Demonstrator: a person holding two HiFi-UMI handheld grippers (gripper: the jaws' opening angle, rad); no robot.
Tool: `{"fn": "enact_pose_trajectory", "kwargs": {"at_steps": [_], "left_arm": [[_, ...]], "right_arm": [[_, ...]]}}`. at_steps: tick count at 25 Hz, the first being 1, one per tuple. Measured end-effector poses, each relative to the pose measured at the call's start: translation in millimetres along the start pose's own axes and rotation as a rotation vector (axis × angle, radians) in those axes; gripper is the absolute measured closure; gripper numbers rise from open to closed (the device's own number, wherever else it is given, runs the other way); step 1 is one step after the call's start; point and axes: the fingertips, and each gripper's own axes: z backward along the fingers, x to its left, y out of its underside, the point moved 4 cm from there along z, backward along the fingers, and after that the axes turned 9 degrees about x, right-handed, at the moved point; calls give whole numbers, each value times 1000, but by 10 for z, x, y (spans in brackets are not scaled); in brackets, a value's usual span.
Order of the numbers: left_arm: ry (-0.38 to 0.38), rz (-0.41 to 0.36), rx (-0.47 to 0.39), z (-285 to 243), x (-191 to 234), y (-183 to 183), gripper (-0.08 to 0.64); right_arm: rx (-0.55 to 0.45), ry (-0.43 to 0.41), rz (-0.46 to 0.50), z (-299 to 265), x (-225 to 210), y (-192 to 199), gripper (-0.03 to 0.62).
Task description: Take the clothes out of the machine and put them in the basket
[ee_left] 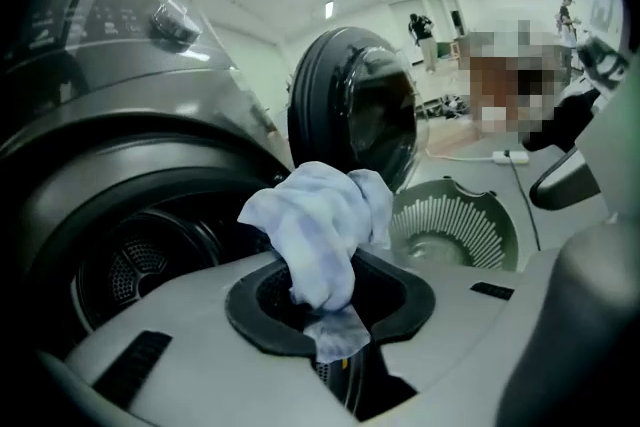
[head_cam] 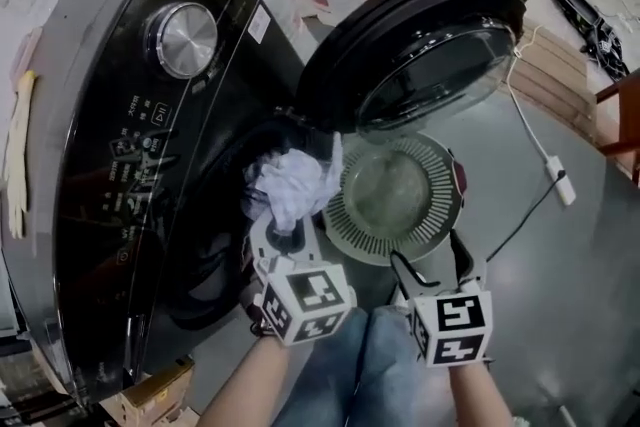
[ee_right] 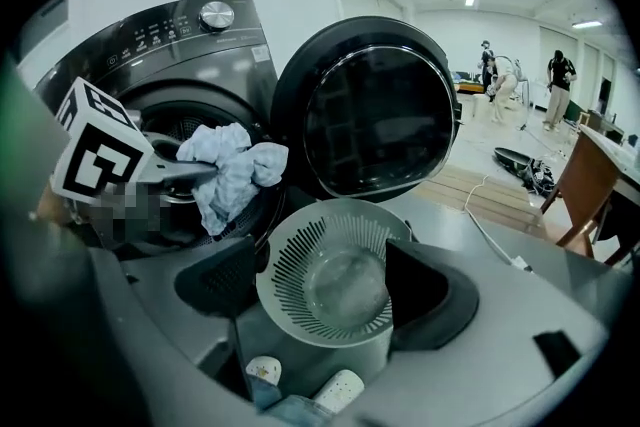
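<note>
Clamping a crumpled pale-blue cloth (ee_left: 325, 225) between its nearly closed jaws, the left gripper (head_cam: 285, 227) is holding it up at the open mouth of the dark washing machine (head_cam: 120, 135). The cloth is hanging just left of the round slotted basket (head_cam: 437, 177) and is not inside it. The basket is sitting on the floor to the right of the machine, below the swung-open round door (head_cam: 420, 45). The right gripper (head_cam: 432, 260) is hovering over the basket's near edge, its jaws standing wide apart and gripping nothing.
</note>
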Motion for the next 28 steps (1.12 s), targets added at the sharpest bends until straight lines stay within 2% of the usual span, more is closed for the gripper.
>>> {"fn": "enact_pose_trajectory", "kwargs": {"at_steps": [7,13,20,28], "left_arm": [[65,71,-44,388,-145,-359,477],[77,39,-110,872,-90,-831,477],[95,64,-134,1377,154,-1242,477],[134,81,-166,2147,528,-1566,477]], "right_arm": [[18,27,-55,215,-150,73,187],[10,33,-67,542,-173,-135,188],[-11,57,-76,1058,-215,-480,190],[-32,71,-36,1800,-142,-871,193]]}}
